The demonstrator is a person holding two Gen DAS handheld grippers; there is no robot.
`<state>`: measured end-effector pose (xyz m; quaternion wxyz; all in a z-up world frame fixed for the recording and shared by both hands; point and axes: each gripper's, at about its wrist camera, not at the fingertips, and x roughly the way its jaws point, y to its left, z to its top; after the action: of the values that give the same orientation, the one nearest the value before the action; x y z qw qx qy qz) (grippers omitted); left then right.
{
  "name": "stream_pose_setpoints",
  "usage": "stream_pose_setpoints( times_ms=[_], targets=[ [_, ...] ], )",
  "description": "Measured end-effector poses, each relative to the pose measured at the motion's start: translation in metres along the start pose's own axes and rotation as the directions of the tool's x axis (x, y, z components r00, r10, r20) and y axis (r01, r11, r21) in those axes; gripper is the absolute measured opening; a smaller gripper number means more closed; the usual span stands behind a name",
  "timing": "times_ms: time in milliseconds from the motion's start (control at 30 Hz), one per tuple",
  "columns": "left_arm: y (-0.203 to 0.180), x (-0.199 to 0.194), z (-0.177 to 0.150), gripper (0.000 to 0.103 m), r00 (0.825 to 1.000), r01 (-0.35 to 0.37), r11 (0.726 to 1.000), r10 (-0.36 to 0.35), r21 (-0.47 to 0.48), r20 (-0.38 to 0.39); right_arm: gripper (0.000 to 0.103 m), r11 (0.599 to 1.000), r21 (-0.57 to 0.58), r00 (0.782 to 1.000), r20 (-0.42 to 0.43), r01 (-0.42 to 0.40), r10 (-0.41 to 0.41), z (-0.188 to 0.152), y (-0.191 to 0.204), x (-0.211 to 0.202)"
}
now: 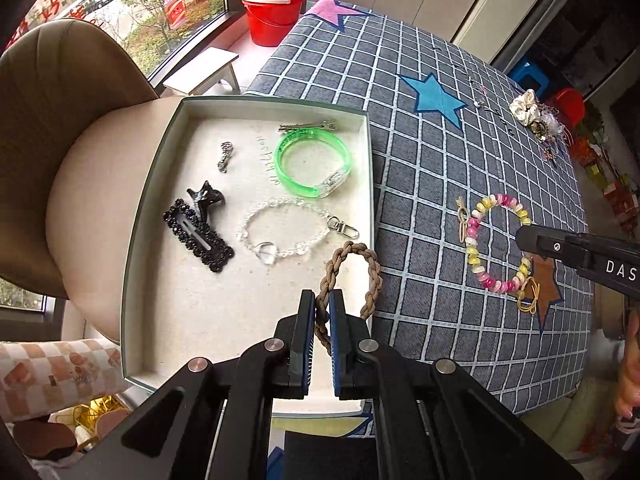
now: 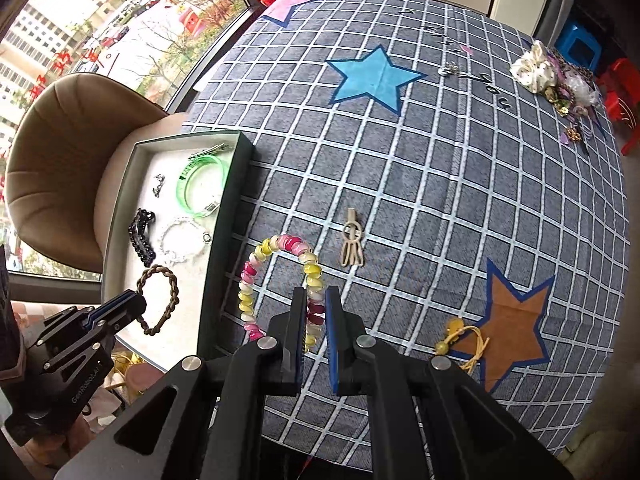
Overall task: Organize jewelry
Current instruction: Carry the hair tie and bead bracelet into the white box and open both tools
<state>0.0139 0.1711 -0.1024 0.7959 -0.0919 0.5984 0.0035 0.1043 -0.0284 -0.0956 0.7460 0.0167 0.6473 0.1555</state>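
Observation:
My left gripper [image 1: 322, 300] is shut on a brown braided bracelet [image 1: 370, 276] and holds it over the near right part of the open box [image 1: 154, 184]; it also shows in the right wrist view [image 2: 160, 296]. The box holds a green bangle [image 1: 314, 162], a clear chain bracelet [image 1: 280, 232], black hair clips [image 1: 200, 232], a small silver charm [image 1: 225, 156] and a silver hairpin [image 1: 306, 126]. My right gripper [image 2: 316, 298] is shut on a pink and yellow beaded bracelet [image 2: 256, 276], which lies on the tablecloth beside the box.
On the checked star tablecloth [image 2: 400, 184] lie a beige clip [image 2: 352, 246], a yellow bead cord [image 2: 460, 340] and a small silver piece [image 2: 448, 70]. A pile of scrunchies and trinkets [image 2: 552, 76] sits far right. A tan chair [image 2: 60, 168] stands left of the box.

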Motion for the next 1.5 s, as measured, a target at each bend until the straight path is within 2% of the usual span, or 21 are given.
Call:
stream_pose_setpoints(
  times_ms=[333, 667, 933, 1233, 1500],
  targets=[
    [0.065, 0.007, -0.02, 0.014, 0.998, -0.061, 0.99, 0.059, -0.124, -0.023, 0.009, 0.987, -0.153, 0.997, -0.061, -0.054, 0.045, 0.009, 0.076, 0.028],
    [0.102, 0.042, -0.033, 0.014, 0.99, -0.122, 0.975, 0.106, -0.187, -0.093, 0.009, 0.967, -0.239, 0.983, -0.178, -0.088, 0.045, -0.007, 0.124, 0.082],
    [0.105, 0.061, -0.029, 0.014, 0.985, -0.154, 0.973, 0.137, -0.173, -0.106, 0.009, 0.966, -0.252, 0.973, -0.23, -0.064, 0.005, -0.013, 0.129, 0.116],
    [0.103, 0.072, -0.018, 0.015, 0.978, -0.2, 0.968, 0.189, -0.151, -0.087, 0.009, 0.97, -0.241, 0.979, -0.2, -0.002, -0.047, 0.006, 0.112, 0.129],
    [0.092, 0.072, -0.01, 0.015, 0.969, -0.237, 0.964, 0.226, -0.123, -0.095, 0.01, 0.965, -0.261, 0.979, -0.194, 0.004, -0.056, 0.005, 0.108, 0.129]
  ],
)
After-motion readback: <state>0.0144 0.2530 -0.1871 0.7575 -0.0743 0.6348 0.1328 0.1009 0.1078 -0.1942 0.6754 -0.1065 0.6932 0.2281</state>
